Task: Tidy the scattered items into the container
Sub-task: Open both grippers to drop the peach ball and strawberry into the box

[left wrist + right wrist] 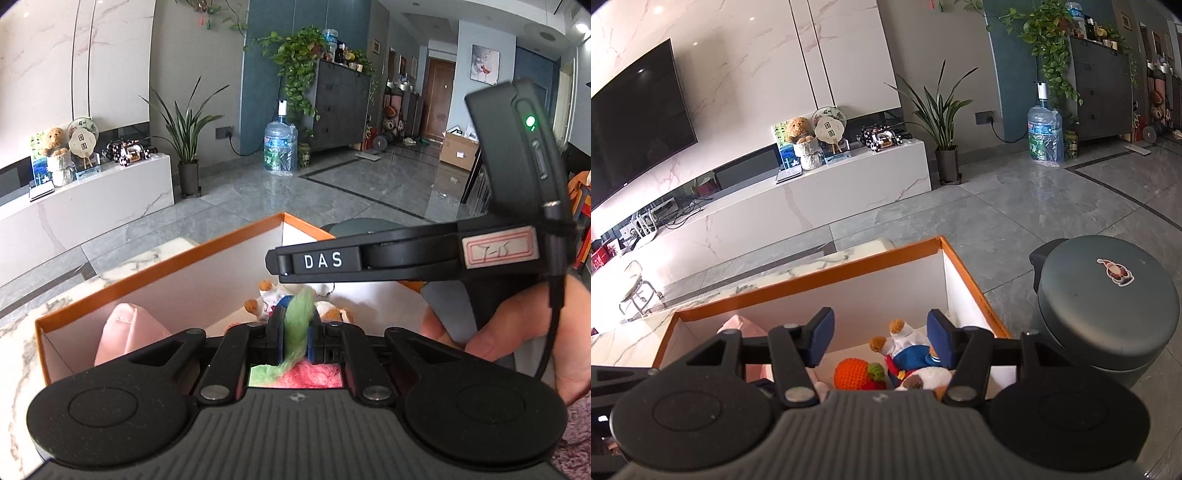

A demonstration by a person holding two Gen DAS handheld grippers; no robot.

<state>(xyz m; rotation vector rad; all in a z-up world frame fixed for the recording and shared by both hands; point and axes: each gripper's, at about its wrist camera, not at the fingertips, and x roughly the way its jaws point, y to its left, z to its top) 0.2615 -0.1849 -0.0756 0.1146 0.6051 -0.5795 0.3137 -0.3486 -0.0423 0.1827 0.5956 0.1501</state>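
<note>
An orange-rimmed box point(155, 264) with white inner walls sits on a marble table; it also shows in the right wrist view point(812, 277). My left gripper point(297, 334) is shut on a furry green and pink plush toy point(299, 314) and holds it over the box. My right gripper point(879, 339) is open and empty over the box; its body point(406, 254) crosses the left wrist view. Inside the box lie a pink pouch point(129, 332), a crocheted orange fruit point(855, 373) and a doll in blue and white point(908, 350).
A dark grey round bin point(1108, 306) with a sticker stands right of the box. Beyond the table's marble edge point(783, 273) lie grey floor tiles, a white TV bench point(812, 199), a potted plant point(942, 122) and a water bottle point(1045, 133).
</note>
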